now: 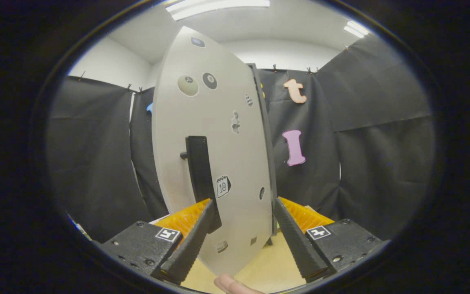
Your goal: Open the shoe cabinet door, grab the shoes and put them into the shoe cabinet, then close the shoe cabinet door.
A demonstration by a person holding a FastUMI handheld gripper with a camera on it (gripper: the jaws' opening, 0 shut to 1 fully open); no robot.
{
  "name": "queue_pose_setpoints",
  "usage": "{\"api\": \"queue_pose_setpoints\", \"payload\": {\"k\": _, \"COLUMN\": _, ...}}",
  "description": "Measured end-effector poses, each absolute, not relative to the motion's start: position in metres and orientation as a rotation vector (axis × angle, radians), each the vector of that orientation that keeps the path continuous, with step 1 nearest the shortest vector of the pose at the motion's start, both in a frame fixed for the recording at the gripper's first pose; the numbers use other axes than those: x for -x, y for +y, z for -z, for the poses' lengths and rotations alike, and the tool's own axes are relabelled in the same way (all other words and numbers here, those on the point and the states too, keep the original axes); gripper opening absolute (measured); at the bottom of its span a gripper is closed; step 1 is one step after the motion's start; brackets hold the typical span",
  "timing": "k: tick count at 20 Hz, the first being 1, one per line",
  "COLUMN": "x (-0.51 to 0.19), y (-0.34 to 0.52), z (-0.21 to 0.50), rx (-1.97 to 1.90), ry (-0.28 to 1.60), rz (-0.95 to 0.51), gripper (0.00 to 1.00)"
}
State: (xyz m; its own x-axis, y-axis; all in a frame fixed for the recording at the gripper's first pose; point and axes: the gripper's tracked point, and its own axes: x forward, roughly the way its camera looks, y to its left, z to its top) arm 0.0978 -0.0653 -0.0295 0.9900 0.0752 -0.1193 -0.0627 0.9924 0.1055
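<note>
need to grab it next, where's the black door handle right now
In the gripper view, the black handle stands upright on the grey cabinet door, its lower end right by the left finger of the open tongs.

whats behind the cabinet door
Behind the cabinet door, black cloth wall shows on both sides. The door, standing between the open gripper fingers, covers whatever lies straight behind it, so no cabinet inside or shoes can be made out.

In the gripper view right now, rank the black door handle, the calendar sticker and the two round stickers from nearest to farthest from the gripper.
1. Black door handle: its lower end by one finger of the open gripper.
2. Calendar sticker: just beyond, mid-door.
3. Two round stickers: high on the cabinet door, farthest.
</note>
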Motion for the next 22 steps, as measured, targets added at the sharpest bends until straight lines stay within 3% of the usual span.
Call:
{"api": "queue_pose_setpoints", "payload": {"k": 14, "x": -0.202, "y": 0.059, "z": 0.047, "rx": -0.02, "ry": 0.147, "rz": -0.126, "gripper": 0.98}}
{"api": "queue_pose_setpoints", "payload": {"k": 22, "x": -0.194, "y": 0.065, "z": 0.064, "rx": -0.043, "ry": 0.172, "rz": -0.122, "gripper": 0.98}}
